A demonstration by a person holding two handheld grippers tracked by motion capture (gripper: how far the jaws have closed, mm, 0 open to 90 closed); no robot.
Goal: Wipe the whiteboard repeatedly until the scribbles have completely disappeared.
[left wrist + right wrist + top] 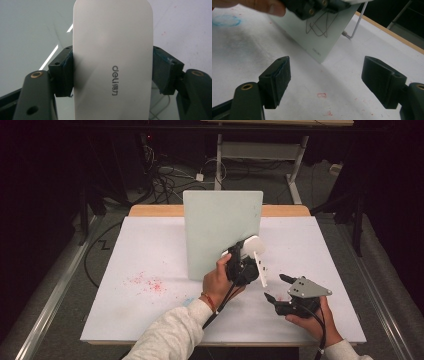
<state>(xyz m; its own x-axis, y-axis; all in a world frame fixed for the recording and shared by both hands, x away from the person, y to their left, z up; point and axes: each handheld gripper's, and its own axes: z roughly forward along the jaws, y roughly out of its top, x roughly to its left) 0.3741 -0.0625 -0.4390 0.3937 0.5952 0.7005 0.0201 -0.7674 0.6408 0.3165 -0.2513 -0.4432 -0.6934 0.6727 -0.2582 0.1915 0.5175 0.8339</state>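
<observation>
From above, your left tool (243, 262) was held against the lower right part of an upright pale green board (220, 227) standing near the middle of the white surface (150, 310), and it carried a white eraser (251, 246) whose rounded end rose above the tool at the board's right edge. Your right tool (276, 288) rested low on the surface to the right, apart from the board, its two black tips spread. Faint red specks (147, 283) lay on the surface to the left of the board. In the left gripper view, the tool's padded jaws pinched the white eraser (113, 60) from both sides, and grey lettering on its face read "deli" followed by two small Chinese characters; the green board (30, 30) filled the background behind it. In the right gripper view, your right tool (325, 82) stood wide apart and gripped nothing, over small red marks (321, 95) on the surface. Beyond it, the board (322, 40) showed a dark scribble (318, 28) and a tiny printed label near its lower corner, too small to read, with your left tool (317, 7) up against its face.
</observation>
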